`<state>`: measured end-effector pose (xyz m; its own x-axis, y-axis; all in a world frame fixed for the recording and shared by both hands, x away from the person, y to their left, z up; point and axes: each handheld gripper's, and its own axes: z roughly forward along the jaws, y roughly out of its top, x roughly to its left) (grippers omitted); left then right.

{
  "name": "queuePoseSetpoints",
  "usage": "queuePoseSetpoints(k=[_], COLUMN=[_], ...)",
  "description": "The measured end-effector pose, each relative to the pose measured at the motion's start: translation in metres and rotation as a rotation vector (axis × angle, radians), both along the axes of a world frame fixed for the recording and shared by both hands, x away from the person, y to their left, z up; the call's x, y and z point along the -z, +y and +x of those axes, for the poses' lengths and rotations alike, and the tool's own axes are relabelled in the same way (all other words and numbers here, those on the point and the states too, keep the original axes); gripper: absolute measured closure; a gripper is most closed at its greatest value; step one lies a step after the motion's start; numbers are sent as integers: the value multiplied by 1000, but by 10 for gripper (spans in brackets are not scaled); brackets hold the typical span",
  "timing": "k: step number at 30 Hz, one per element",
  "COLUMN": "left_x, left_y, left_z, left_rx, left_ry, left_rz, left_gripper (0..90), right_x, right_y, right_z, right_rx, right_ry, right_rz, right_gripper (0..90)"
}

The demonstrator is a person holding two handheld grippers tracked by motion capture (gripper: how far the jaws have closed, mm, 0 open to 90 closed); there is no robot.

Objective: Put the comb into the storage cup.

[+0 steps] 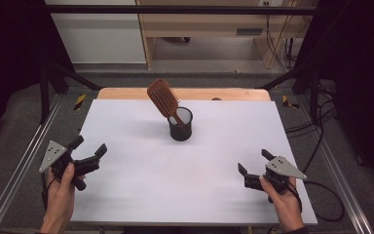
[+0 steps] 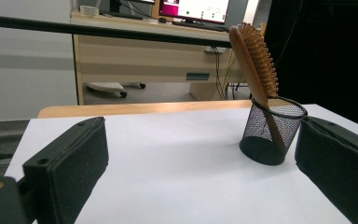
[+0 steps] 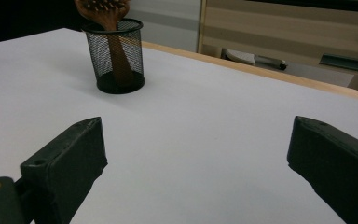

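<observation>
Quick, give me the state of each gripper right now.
Left gripper: jaws open, holding nothing, resting near the table's left edge.
Right gripper: jaws open, holding nothing, well short of the hairbrush in the mesh cup.

Worktop [image 1: 141, 195]: white sheet over wood. One black mesh cup [image 1: 180, 127] stands on it, toward the far edge.
</observation>
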<state>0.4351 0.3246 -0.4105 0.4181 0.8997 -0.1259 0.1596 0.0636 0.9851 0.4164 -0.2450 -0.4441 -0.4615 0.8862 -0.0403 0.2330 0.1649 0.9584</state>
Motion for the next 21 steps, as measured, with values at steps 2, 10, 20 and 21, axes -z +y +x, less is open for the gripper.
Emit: queuePoseSetpoints(k=[2,10,20,21], left_x=[1,9,15,15], left_y=[1,-1,-8,-9], left_z=[-2,-7,-15,-16], left_rx=[0,7,28,32], left_ry=[2,14,4,3], left_rz=[0,14,13,16], left_gripper=[28,29,29,28], right_x=[1,7,14,15], right_y=[-5,-17,-20,-20], right_z=[-1,-5,-6,-6], right_rx=[9,24,20,18], right_ry=[0,-11,-26,-26], right_rz=[-6,-3,1,4], right_gripper=[45,45,42,42])
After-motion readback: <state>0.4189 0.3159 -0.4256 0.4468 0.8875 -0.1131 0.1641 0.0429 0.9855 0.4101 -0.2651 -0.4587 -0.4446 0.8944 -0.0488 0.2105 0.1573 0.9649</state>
